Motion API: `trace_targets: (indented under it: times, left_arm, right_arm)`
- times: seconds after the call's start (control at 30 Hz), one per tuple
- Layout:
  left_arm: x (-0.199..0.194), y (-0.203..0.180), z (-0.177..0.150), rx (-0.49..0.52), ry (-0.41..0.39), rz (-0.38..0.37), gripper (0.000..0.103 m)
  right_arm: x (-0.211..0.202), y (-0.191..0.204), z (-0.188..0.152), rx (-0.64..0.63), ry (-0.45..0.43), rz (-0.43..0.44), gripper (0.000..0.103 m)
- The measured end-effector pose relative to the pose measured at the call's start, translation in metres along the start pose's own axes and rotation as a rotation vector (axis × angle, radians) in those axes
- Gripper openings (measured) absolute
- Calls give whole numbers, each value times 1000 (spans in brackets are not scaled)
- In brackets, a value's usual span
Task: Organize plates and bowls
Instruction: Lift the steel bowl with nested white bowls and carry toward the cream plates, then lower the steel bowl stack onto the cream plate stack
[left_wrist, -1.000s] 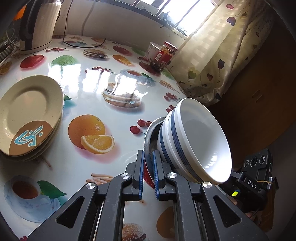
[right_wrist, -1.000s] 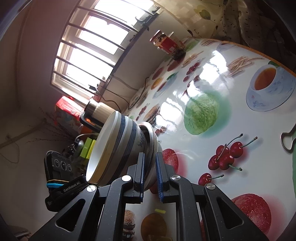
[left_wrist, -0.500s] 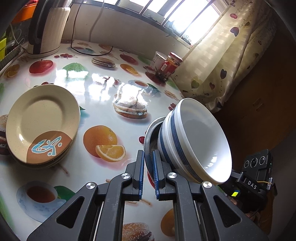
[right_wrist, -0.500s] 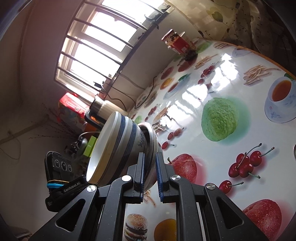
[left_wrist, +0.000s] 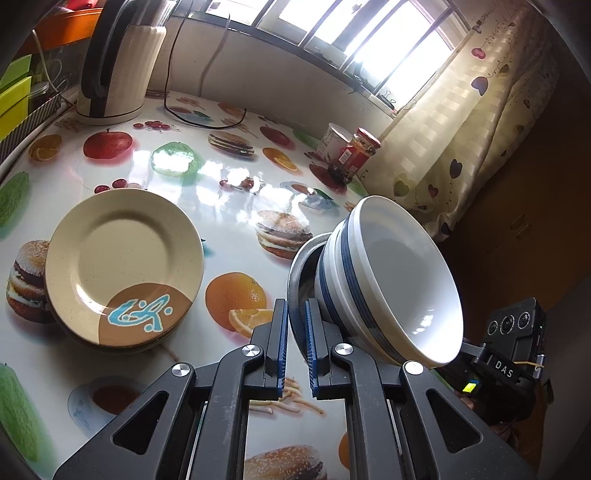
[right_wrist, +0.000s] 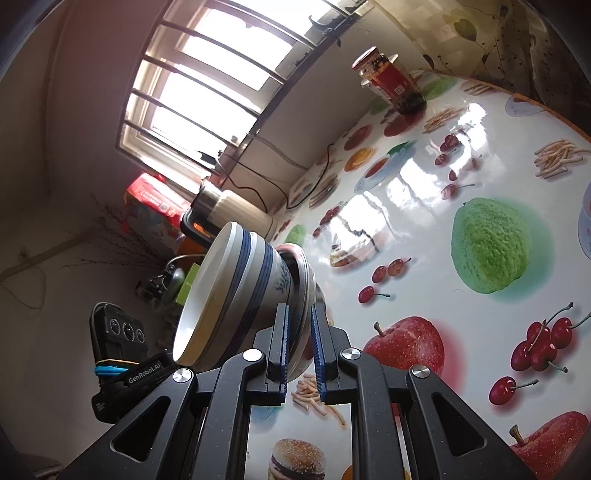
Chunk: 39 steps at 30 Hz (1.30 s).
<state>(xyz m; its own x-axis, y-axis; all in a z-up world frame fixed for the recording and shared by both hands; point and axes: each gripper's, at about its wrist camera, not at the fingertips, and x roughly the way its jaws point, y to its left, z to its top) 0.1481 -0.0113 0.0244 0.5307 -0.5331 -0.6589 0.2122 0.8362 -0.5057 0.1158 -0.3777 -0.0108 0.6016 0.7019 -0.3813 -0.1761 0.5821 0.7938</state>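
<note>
Both grippers hold one stack of bowls between them, lifted above the table. The stack is a white bowl with blue stripes (left_wrist: 391, 280) nested in a metal bowl (left_wrist: 301, 273). My left gripper (left_wrist: 295, 325) is shut on the metal bowl's rim from one side. My right gripper (right_wrist: 299, 332) is shut on the same rim (right_wrist: 304, 280) from the opposite side, with the striped bowl (right_wrist: 236, 291) to its left. A stack of cream plates with a brown and blue patch (left_wrist: 123, 266) lies on the table to the left.
The table (left_wrist: 229, 206) has a glossy fruit-print cover. A kettle (left_wrist: 118, 59) stands at the back left with its cord (left_wrist: 184, 110) on the table. Two jars (left_wrist: 351, 151) stand at the back by a curtain (left_wrist: 480, 122). The right gripper's body (left_wrist: 513, 343) shows at lower right.
Both grippers have risen and drawn back with the bowl stack. The plate stack now sits more towards the middle of the left view. The grip is unchanged.
</note>
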Motion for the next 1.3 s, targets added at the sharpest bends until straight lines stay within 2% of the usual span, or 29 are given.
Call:
trace_targets:
  times: [1.3]
  left_arm:
    - [-43,94,26,-146,-84,99,9]
  right_arm:
    - [112,53,8,-58,170,62,13]
